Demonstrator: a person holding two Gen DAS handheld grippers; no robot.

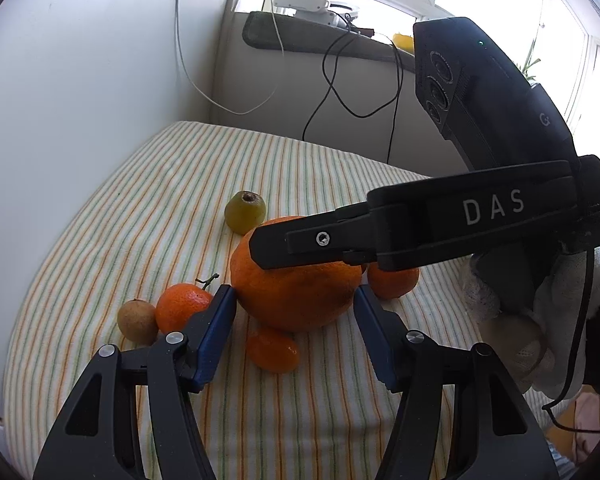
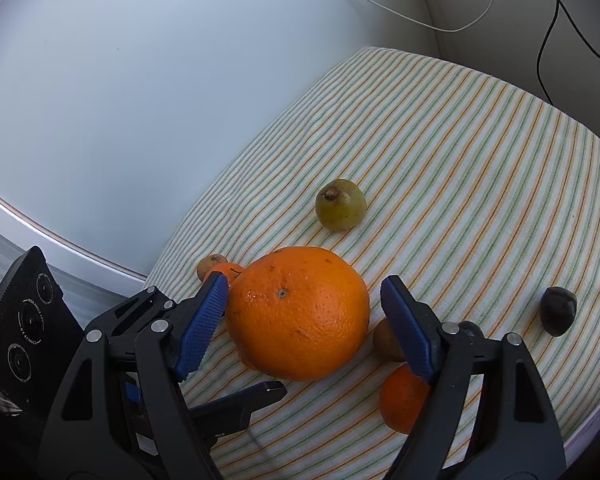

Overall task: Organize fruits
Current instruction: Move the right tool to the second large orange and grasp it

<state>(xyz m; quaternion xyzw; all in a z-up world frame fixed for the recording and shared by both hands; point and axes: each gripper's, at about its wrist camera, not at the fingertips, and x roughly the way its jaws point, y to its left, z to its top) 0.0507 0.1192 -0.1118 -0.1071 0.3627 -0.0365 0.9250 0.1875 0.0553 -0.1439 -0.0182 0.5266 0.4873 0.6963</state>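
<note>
A large orange (image 1: 296, 292) (image 2: 298, 312) sits on the striped cloth (image 1: 140, 216) (image 2: 460, 160). My left gripper (image 1: 295, 300) is open, its blue pads on either side of the orange. My right gripper (image 2: 302, 304) is open too and straddles the same orange; it crosses the left wrist view (image 1: 380, 236) above the fruit. Around the orange lie a stemmed mandarin (image 1: 182, 306), a small mandarin (image 1: 273, 350), another mandarin (image 1: 392, 280) (image 2: 402, 398), a brown kiwi (image 1: 137, 321) and a green fruit (image 1: 245, 212) (image 2: 341, 205).
A dark fruit (image 2: 558, 311) lies at the cloth's right side. A white wall (image 1: 80, 100) borders the cloth on the left. Cables (image 1: 340, 92) hang behind it under a shelf (image 1: 320, 36). A white-gloved hand (image 1: 520, 320) holds the right gripper.
</note>
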